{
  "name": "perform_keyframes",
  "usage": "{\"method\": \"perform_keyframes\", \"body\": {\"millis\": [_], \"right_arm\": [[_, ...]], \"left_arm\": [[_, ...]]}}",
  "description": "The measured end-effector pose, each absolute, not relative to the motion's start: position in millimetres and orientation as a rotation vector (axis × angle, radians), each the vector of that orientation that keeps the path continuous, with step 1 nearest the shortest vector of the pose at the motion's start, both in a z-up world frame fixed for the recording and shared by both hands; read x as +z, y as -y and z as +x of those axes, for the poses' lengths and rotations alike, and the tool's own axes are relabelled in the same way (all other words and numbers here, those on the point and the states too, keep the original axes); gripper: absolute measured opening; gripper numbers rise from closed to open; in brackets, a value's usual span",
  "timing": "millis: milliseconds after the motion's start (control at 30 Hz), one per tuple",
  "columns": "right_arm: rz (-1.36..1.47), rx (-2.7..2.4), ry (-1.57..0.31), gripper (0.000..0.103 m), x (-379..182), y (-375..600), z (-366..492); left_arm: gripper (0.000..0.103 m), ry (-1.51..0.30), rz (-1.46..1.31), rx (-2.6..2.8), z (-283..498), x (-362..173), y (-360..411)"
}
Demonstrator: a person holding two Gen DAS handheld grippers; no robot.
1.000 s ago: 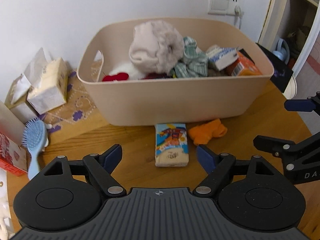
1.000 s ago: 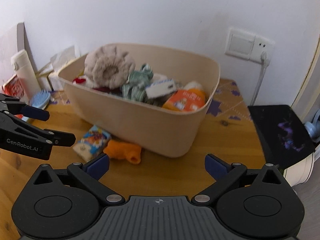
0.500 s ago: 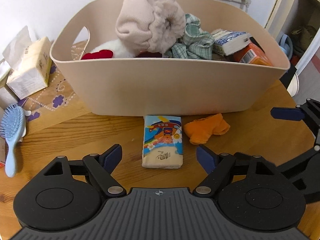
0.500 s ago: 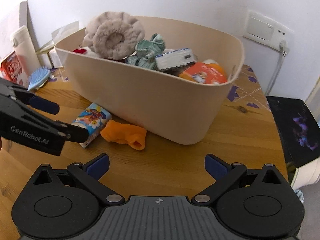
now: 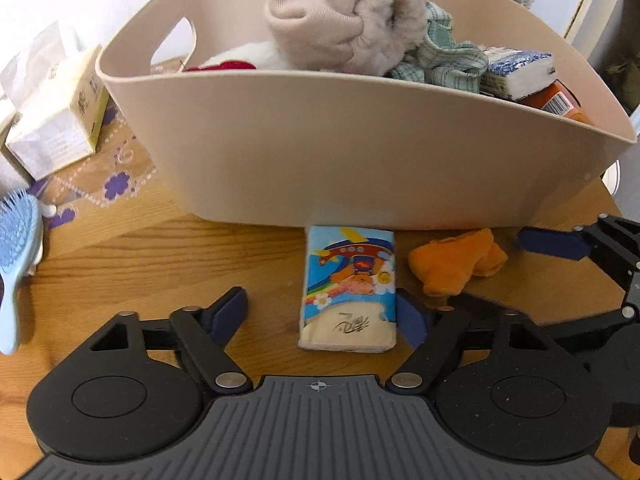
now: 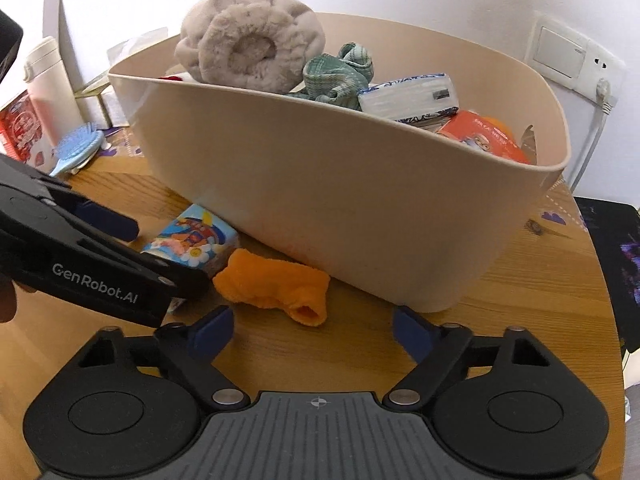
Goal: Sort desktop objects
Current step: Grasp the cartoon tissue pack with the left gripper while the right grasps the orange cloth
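Note:
A beige basket (image 5: 360, 152) on the wooden table holds a fluffy beige hat (image 5: 344, 16), a green checked cloth (image 5: 440, 60), a tissue pack (image 5: 516, 72) and an orange packet (image 6: 484, 140). A cartoon-printed tissue pack (image 5: 348, 288) lies in front of the basket, an orange sock (image 5: 456, 264) to its right. My left gripper (image 5: 320, 316) is open, its fingers either side of the near end of the pack. My right gripper (image 6: 312, 328) is open, just short of the orange sock (image 6: 276, 284). The basket also shows in the right wrist view (image 6: 360, 208).
A tissue box (image 5: 60, 120) and a blue hairbrush (image 5: 16, 256) lie left of the basket. A white bottle (image 6: 48, 84) and red box (image 6: 16, 124) stand at the far left. A wall socket (image 6: 572, 60) is behind. The table edge curves at the right.
Both grippers have moved forward and down towards the table. The left one now straddles the cartoon tissue pack; the right one has closed in on the orange sock. Both stay open.

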State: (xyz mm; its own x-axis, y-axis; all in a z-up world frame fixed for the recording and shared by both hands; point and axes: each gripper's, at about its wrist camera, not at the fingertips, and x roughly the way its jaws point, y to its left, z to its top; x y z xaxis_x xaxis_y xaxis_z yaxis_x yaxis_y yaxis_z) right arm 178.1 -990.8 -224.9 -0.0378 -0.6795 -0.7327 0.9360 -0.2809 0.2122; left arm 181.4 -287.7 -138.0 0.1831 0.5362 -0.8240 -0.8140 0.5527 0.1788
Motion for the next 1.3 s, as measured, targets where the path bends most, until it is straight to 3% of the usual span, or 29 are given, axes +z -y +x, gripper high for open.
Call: {"method": "perform_keyframes", "body": {"millis": [100, 133, 167, 200, 233, 267, 533, 1300], "right_arm": [[0.916, -1.657, -0.363, 0.069, -227, 993, 178], [0.915, -1.660, -0.361, 0.058, -226, 994, 179], [0.909, -1.668, -0.358, 0.041, -226, 994, 180], [0.900, -1.669, -0.350, 0.032, -225, 994, 181], [0.897, -1.667, -0.343, 0.017, -225, 994, 181], [0.902, -1.664, -0.340, 0.010, -224, 995, 181], [0.901, -1.619, -0.329, 0.005, -220, 990, 186], [0.850, -1.733, -0.263, 0.005, -191, 929, 182]], "left_arm": [[0.058, -0.986, -0.291, 0.958, 182, -137, 289], [0.048, -0.986, -0.273, 0.952, 183, -137, 290], [0.046, -0.988, -0.253, 0.942, 184, -137, 291], [0.046, -0.990, -0.250, 0.939, 185, -137, 291], [0.046, -0.988, -0.250, 0.937, 185, -136, 291], [0.046, -0.987, -0.251, 0.935, 185, -136, 291], [0.046, -0.986, -0.229, 0.894, 185, -128, 301], [0.046, -0.920, -0.127, 0.851, 158, -86, 356]]}}
